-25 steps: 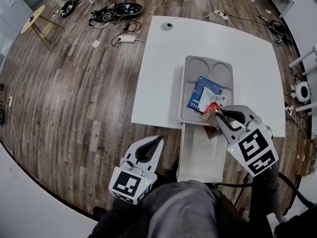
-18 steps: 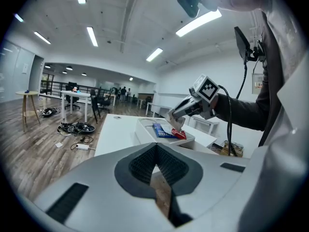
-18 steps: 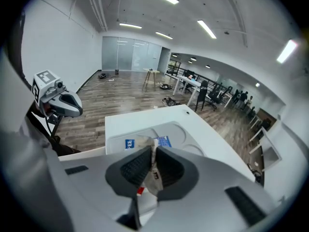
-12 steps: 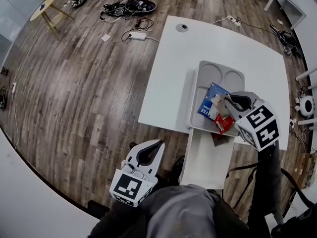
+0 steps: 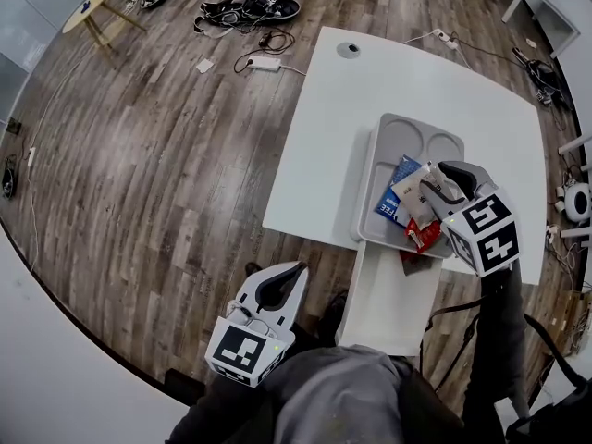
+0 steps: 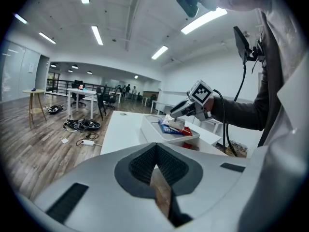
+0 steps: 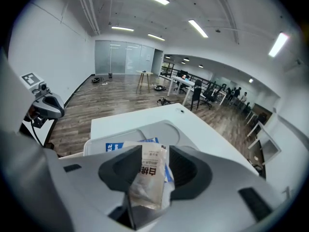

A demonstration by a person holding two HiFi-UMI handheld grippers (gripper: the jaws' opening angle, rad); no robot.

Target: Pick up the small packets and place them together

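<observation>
fingers (image 7: 117, 173) opening round packet (image 7: 149, 178) over tray (image 7: 164, 128)

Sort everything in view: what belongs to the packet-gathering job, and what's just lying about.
Job in hand:
- white packet, between the opening jaws of the right tool
- blue packet in the grey tray
- red packet at the tray's near edge

Lying about:
- cables on the floor
- power adapter
- round side table
- left tool, empty, off the table
</observation>
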